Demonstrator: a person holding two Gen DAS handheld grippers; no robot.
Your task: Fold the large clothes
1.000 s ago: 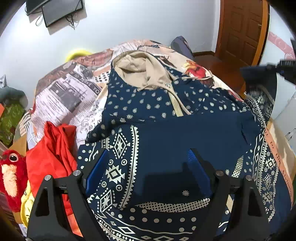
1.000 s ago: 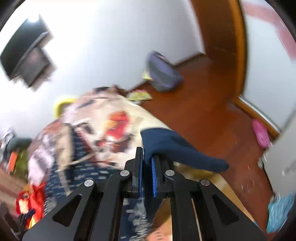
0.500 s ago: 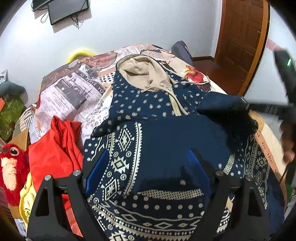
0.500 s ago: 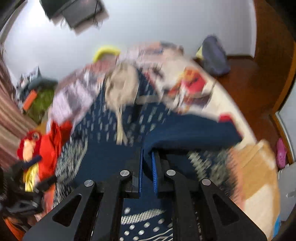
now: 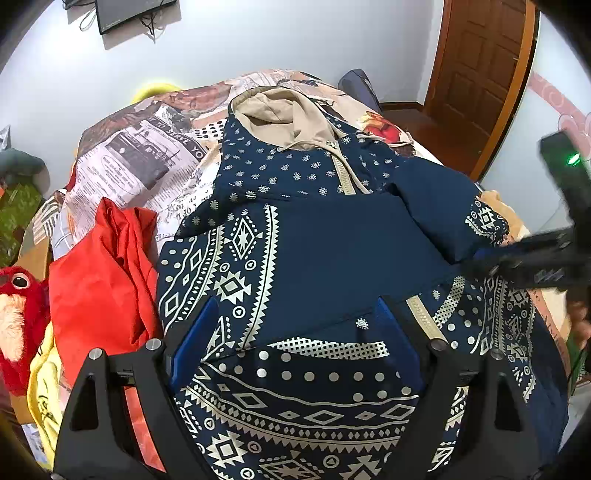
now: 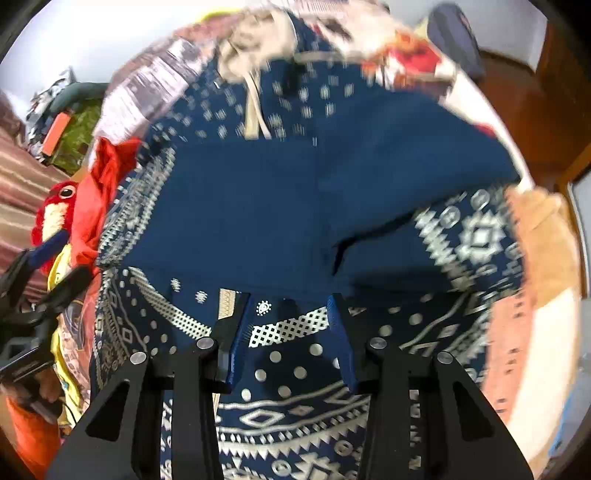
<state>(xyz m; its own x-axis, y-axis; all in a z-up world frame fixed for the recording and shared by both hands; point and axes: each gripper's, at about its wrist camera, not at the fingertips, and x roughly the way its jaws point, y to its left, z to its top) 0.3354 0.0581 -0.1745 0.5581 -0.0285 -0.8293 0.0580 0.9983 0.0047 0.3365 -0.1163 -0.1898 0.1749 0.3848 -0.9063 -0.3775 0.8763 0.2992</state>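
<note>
Navy patterned hoodie point(image 5: 332, 258), lying face up and spread across the bed, which it covers from centre to the 6 o'clock edge of both wrist views. Its beige hood point(image 5: 284, 118) lies toward 12 o'clock, with a beige zipper strip and drawcords running down from it. Two plain navy sleeves are folded inward over the chest: one from 9 o'clock, one point(image 5: 436, 206) from 3 o'clock, their ends meeting near the middle. Cream geometric bands and dots fill the lower body toward 6 o'clock.

Left gripper point(image 5: 295, 343): jaws spread wide above the lower front of the hoodie at 6 o'clock, nothing pinched between the blue pads.

Right gripper point(image 6: 286, 332): jaws opening, with patterned hem fabric showing in the gap; the pads do not press on it. In the left wrist view this tool enters at 3 o'clock, blurred, beside the end of the right-hand sleeve.

Bedspread point(image 5: 147, 155): newspaper-and-picture print, visible at 10 to 12 o'clock around the hood. Red garment point(image 5: 99, 266) at 9 o'clock, just beside the hoodie's edge. Red plush toy point(image 5: 18, 310) and a yellow cloth point(image 5: 48, 387) at 8 o'clock. Wooden door point(image 5: 480, 74) at 1 o'clock; wall-mounted screen point(image 5: 129, 11) at 11 o'clock.
</note>
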